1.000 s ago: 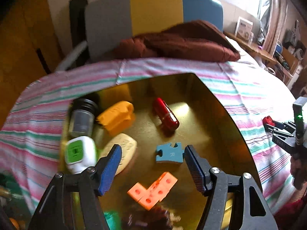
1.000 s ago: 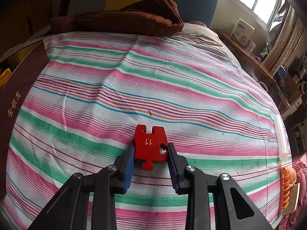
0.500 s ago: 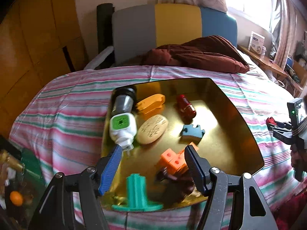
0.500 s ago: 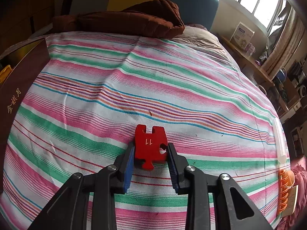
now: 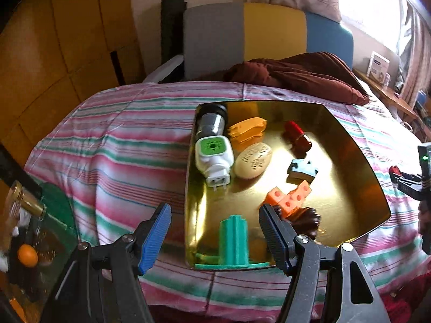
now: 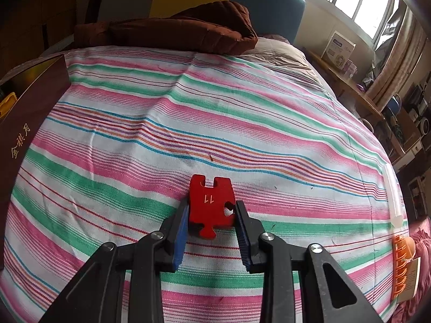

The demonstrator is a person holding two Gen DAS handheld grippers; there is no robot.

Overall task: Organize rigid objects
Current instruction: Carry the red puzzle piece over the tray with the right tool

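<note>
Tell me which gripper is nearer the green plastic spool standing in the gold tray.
Left. The left gripper hangs open with the green plastic spool showing between its fingers at the gold tray's near edge. The right gripper, off beyond the tray's right side, grips a red puzzle piece.

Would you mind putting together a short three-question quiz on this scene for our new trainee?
1. True or false: the right gripper is shut on a red puzzle piece.
2. Multiple choice: where is the blue puzzle piece?
A. On the striped bedcover
B. Inside the gold tray
C. Between the left gripper's fingers
3. Fill in: the number printed on the red puzzle piece is ____.

Key
1. True; both pads press its sides.
2. B; it lies in the tray, near the orange block. The left gripper is open and holds nothing.
3. 11.
</note>
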